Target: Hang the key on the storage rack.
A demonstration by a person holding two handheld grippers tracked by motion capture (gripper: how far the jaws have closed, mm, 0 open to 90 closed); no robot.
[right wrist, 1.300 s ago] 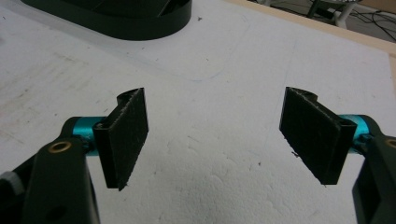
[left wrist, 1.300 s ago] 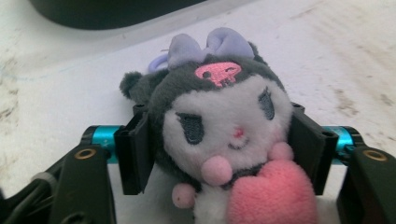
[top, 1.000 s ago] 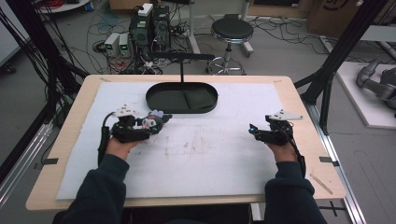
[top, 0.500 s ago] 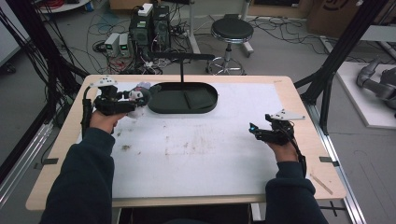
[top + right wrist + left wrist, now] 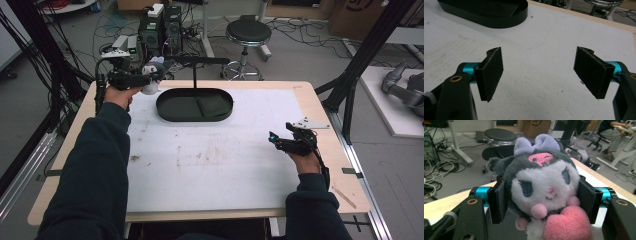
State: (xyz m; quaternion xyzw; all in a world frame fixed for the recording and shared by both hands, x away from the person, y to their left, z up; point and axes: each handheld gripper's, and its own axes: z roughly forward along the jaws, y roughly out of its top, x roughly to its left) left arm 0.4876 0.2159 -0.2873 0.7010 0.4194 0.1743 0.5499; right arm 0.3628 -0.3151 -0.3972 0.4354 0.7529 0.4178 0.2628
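Observation:
A small plush doll [image 5: 541,187] with a white face, dark hood, lilac bow and pink heart is clamped between the jaws of my left gripper [image 5: 541,200]. In the high view that left gripper [image 5: 145,77] holds the plush doll [image 5: 151,82] raised over the table's far left corner, just left of the black oval tray [image 5: 195,105]. My right gripper [image 5: 276,142] rests low over the white mat at the right, open, with nothing between its pads [image 5: 491,70]. The black oval tray [image 5: 499,15] lies far ahead of the right gripper [image 5: 544,75].
A black stand post [image 5: 194,70] with a horizontal bar rises behind the tray. A white mat [image 5: 215,160] covers the wooden table [image 5: 345,165]. Cables, computer boxes [image 5: 160,25] and a stool [image 5: 247,35] stand on the floor beyond the far edge.
My left gripper has carried the plush doll from the mat's left middle up and away to the far left corner beside the tray. The right gripper has stayed put.

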